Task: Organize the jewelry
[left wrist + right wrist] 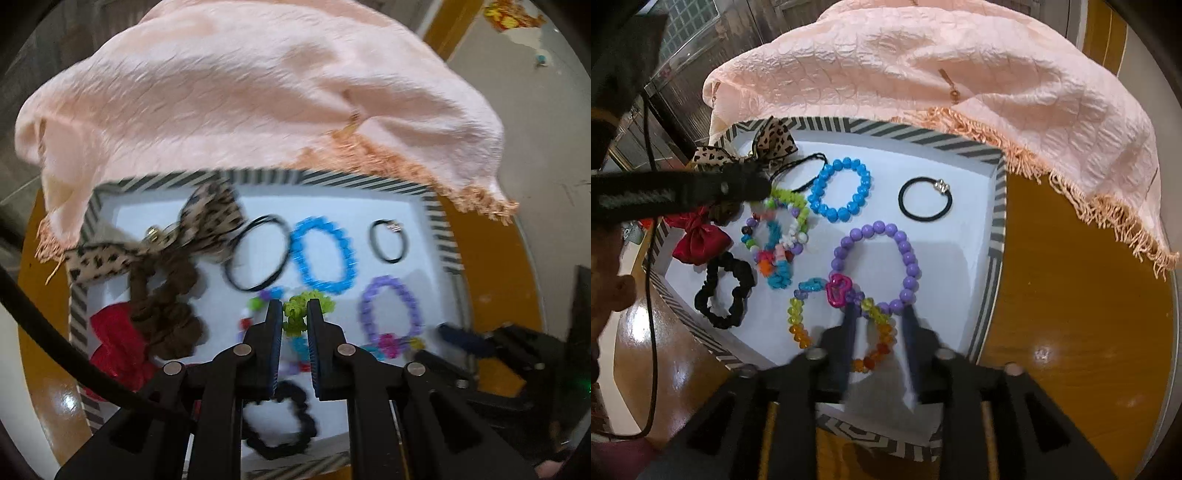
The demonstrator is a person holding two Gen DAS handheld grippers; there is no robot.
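Observation:
A striped-rim tray (258, 177) (886, 133) with a white floor holds several bracelets and hair ties. My left gripper (294, 308) points down into it, shut on a green bead bracelet (295, 314) whose beads show between the fingers. In the right wrist view its tip (764, 188) touches that green bracelet (792, 205). My right gripper (879, 319) stands open low over the tray's near side. A rainbow bead bracelet (875, 354) lies on the floor between its blurred fingers, and the pads do not press on it. A purple bracelet (879, 262) lies just beyond.
A pink fringed scarf (258, 92) (960, 66) drapes over the tray's far edge. Inside lie a blue bracelet (838, 192), a black hair tie (925, 205), a black scrunchie (724, 291), a red bow (698, 240) and a leopard bow (775, 138). The tray sits on a round wooden table (1071, 295).

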